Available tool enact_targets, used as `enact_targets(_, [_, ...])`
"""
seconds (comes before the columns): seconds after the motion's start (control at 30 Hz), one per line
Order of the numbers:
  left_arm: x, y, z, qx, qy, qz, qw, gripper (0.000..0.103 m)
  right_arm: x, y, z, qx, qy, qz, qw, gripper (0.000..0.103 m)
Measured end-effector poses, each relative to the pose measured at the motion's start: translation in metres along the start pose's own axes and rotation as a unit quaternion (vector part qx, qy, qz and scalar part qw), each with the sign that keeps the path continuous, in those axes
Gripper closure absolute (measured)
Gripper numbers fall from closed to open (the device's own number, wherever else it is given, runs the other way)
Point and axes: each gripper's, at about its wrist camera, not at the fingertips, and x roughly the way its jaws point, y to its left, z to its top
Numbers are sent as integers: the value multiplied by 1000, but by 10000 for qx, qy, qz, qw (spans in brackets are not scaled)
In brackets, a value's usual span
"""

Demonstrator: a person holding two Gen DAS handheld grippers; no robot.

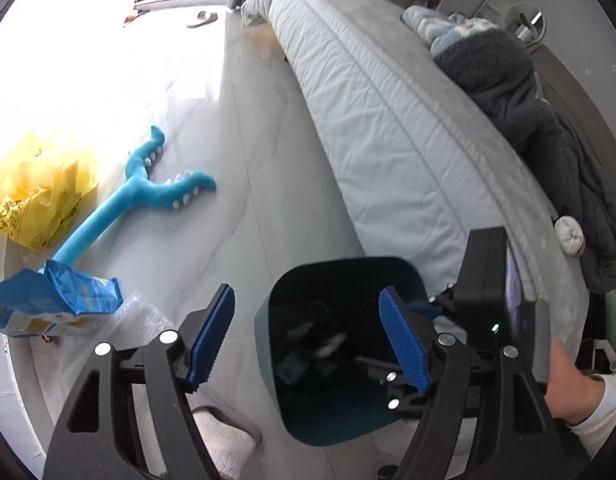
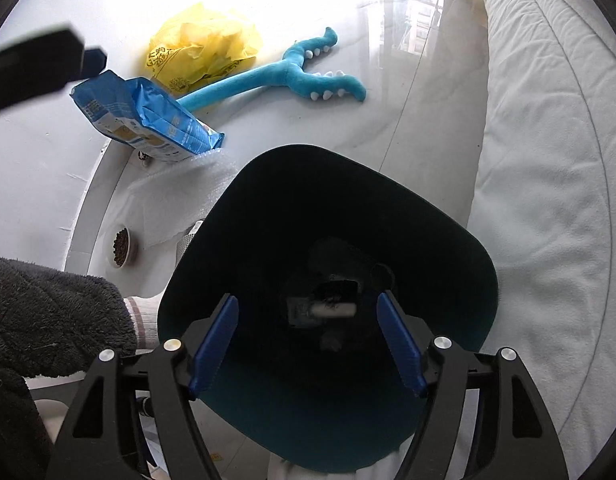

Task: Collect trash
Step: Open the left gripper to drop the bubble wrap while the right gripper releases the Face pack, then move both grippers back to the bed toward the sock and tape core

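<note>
Directly below the right gripper [image 2: 308,344] sits a dark teal bin [image 2: 459,272], filling the lower centre of the right wrist view; the blue fingers [image 2: 214,344] stand well apart with nothing between them, poised over the bin's open mouth. Deep inside, dim scraps lie at the bottom, among them a pale, tube-like piece [image 2: 333,310]; what the other pieces are cannot be told in the dark. In the left wrist view the left gripper [image 1: 308,340] hangs at the lower centre, its fingers [image 1: 210,340] likewise spread and empty, the right-hand one in front of the bin [image 1: 268,320] and the left-hand one over bare floor [image 1: 268,160]. At the lower right of that view a hand [image 1: 567,384] in a light sleeve shows beside the other gripper's black body. Still on the floor are a blue snack bag [image 2: 148,120], centre left in the right wrist view, resting partly on a sheet of clear bubble wrap [image 2: 176,204], and behind it a crumpled yellow plastic bag [image 2: 204,48] at the upper left. A blue plush toy [image 2: 284,76] with forked arms lies just beside the yellow bag. A small bowl of kibble [image 2: 122,246] stands at the left, near the bin. A bed [image 2: 547,160] with a pale cover runs along the right side of both views.
</note>
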Motion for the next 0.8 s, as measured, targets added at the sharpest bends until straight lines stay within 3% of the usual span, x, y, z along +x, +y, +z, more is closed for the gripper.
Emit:
enact_targets(0.23, [-20, -26, 23, 56, -551, -168, 9983, 26, -29, -6, -7, 19, -338, 27, 9994, 29])
enact_targets(0.37, [-30, -51, 36, 311, -955, -69, 9949, 25, -48, -12, -12, 12, -600, 122, 9981, 29])
enact_targets(0.63, [-42, -100, 50, 677, -1579, -175, 9850, 22, -103, -30, -26, -129, -1443, 184, 9893, 27])
enact_targets(0.8, [-45, -134, 54, 1054, -1889, -165, 9762, 20, -137, -53, -41, -73, -1986, -75, 9800, 27])
